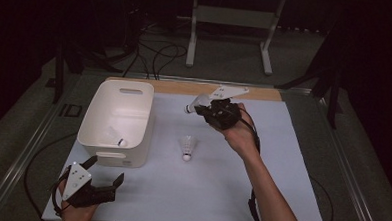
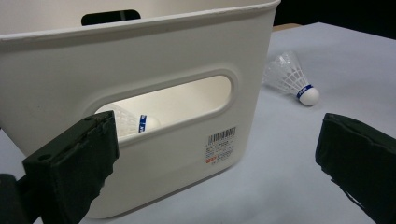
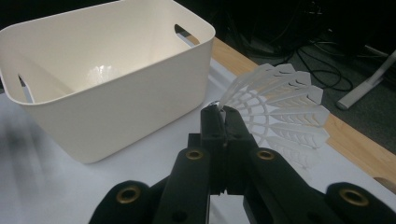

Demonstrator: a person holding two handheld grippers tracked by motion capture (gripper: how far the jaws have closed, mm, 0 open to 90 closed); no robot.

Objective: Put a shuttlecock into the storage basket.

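**Carrying a pinched shuttlecock to the bin**

The right gripper [image 1: 202, 110] is pinching a shuttlecock [image 3: 280, 109] by its skirt edge, jaws pressed together on it, hovering at about three o'clock from the white bin [image 1: 91, 117]. I would be easing it toward nine o'clock, over the rim, before releasing. The left gripper [image 1: 106, 172] is resting spread at the bin's six o'clock. Another shuttlecock [image 1: 187, 146] is lying on the mat.

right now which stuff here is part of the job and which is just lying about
In the job:
right gripper, shut on a shuttlecock
white bin
shuttlecock in the bin
shuttlecock on the mat

Lying about:
left gripper, open
white stand
floor cables
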